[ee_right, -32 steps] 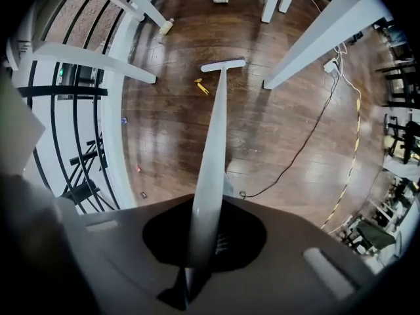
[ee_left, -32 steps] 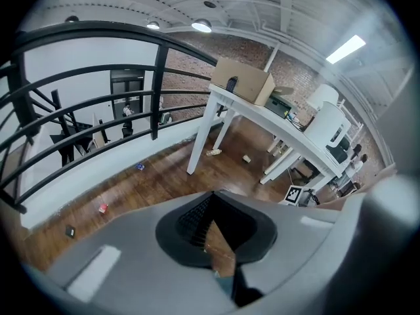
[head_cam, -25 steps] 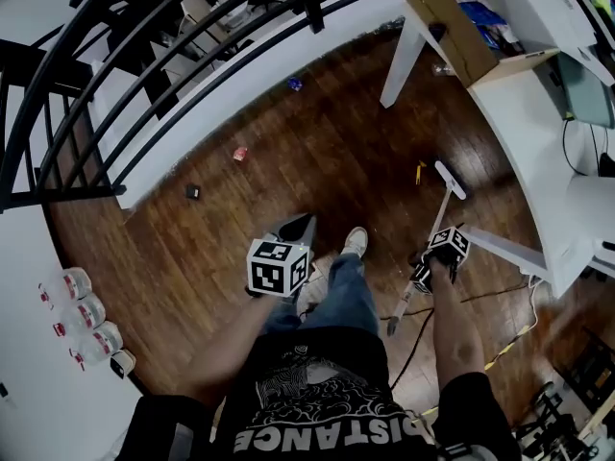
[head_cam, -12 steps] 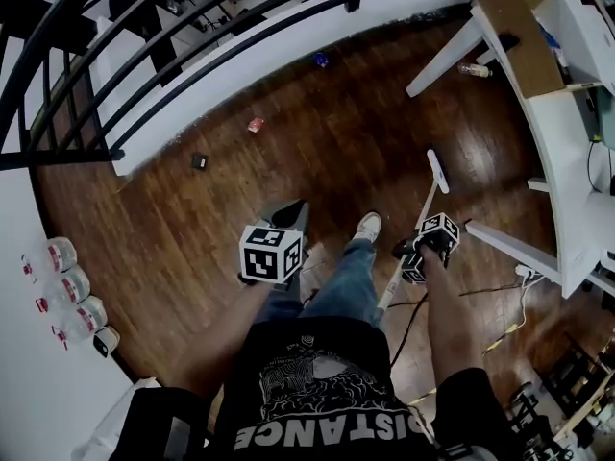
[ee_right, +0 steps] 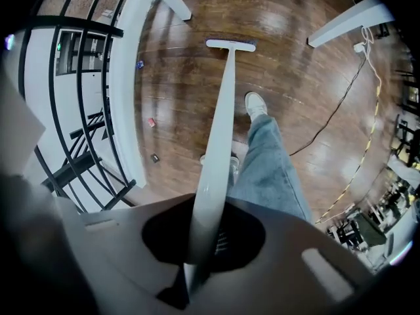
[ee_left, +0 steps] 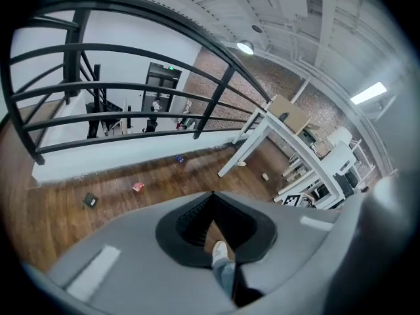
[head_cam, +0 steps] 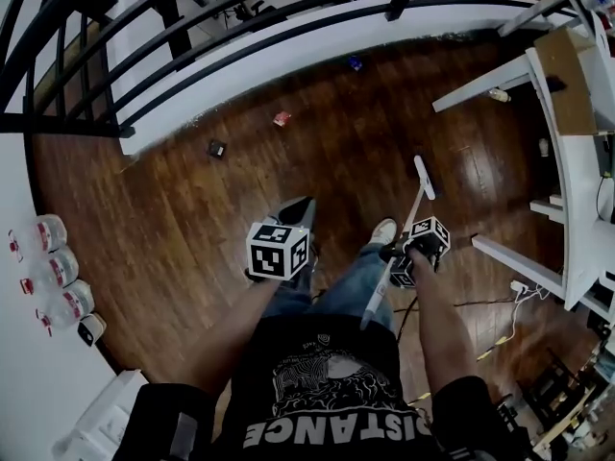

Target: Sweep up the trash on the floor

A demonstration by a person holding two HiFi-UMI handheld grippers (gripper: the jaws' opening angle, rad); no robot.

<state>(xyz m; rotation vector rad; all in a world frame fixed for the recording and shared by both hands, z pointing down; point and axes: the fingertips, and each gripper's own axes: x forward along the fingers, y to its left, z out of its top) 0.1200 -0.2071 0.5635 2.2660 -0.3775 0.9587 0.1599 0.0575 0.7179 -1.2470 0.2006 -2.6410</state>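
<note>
Claw right point(ee_right: 205, 238) — clamped on one broom point(ee_right: 223, 97) | claw left point(ee_left: 211, 225) — closed, empty | three trash bits point(head_cam: 217, 148) point(head_cam: 282, 119) point(head_cam: 356, 63)

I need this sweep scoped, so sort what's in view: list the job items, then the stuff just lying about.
Job:
- broom, gripped in the right tool
- red scrap, black scrap and blue scrap on the floor near the railing

Lying about:
- bottles by the wall
- cable on the floor
- white table
- cardboard box on it
</note>
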